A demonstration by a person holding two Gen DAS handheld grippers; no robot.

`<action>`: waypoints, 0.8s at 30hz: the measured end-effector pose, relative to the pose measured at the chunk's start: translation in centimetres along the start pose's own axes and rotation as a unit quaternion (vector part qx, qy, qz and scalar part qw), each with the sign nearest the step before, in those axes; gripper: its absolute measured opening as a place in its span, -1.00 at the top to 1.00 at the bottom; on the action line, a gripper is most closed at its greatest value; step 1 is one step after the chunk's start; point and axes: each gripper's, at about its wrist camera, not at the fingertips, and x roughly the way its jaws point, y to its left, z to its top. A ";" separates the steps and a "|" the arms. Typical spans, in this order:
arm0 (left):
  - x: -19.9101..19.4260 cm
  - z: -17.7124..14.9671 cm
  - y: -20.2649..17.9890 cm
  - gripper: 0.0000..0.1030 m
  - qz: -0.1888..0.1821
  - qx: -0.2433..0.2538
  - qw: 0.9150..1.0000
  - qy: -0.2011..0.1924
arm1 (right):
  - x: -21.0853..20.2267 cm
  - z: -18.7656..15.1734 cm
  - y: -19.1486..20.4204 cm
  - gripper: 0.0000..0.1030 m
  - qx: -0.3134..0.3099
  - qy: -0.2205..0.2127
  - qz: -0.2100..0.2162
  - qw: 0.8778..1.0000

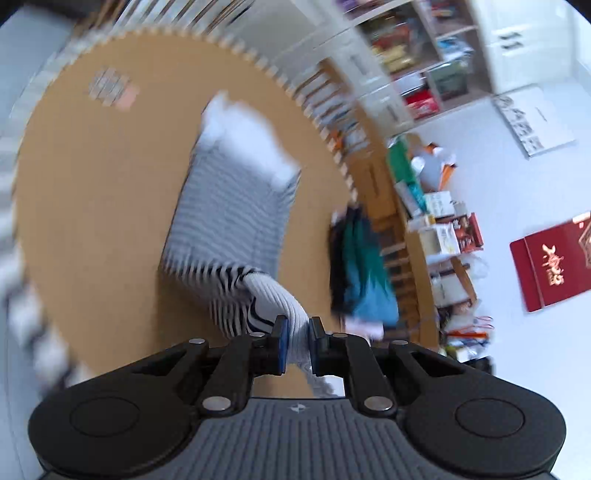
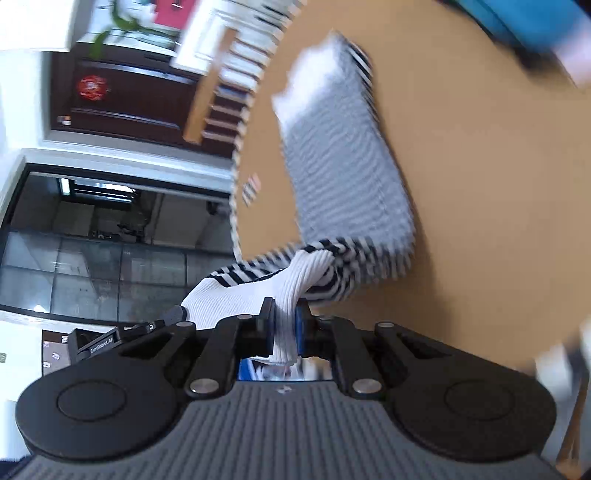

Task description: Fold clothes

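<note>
A black-and-white striped garment [image 1: 236,214] with white ribbed trim lies stretched on the tan table [image 1: 92,206], blurred by motion. My left gripper [image 1: 298,325] is shut on its white ribbed hem, which is lifted off the table. In the right wrist view the same striped garment [image 2: 347,173] runs away from me. My right gripper [image 2: 285,314] is shut on another part of the white ribbed hem. The far end of the garment is white and folded over.
A pile of dark and teal clothes [image 1: 360,266] sits at the table's right edge and shows blue in the right wrist view [image 2: 524,26]. Shelves with boxes [image 1: 417,66] stand beyond the table. A red box [image 1: 554,266] lies on the floor. A dark door [image 2: 118,96] stands behind.
</note>
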 end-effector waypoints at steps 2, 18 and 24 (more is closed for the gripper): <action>1.9 3.8 -0.4 0.75 0.003 0.002 1.000 -0.014 | 1.3 4.4 1.5 0.79 -0.012 -0.023 -0.005 1.000; 18.3 24.1 8.7 0.77 0.065 -0.158 0.985 -0.012 | 16.5 27.3 -0.2 0.78 0.070 -0.055 -0.099 0.991; 22.3 26.8 12.9 0.78 0.079 -0.171 0.982 -0.007 | 20.3 29.4 -3.0 0.64 0.120 -0.059 -0.113 0.985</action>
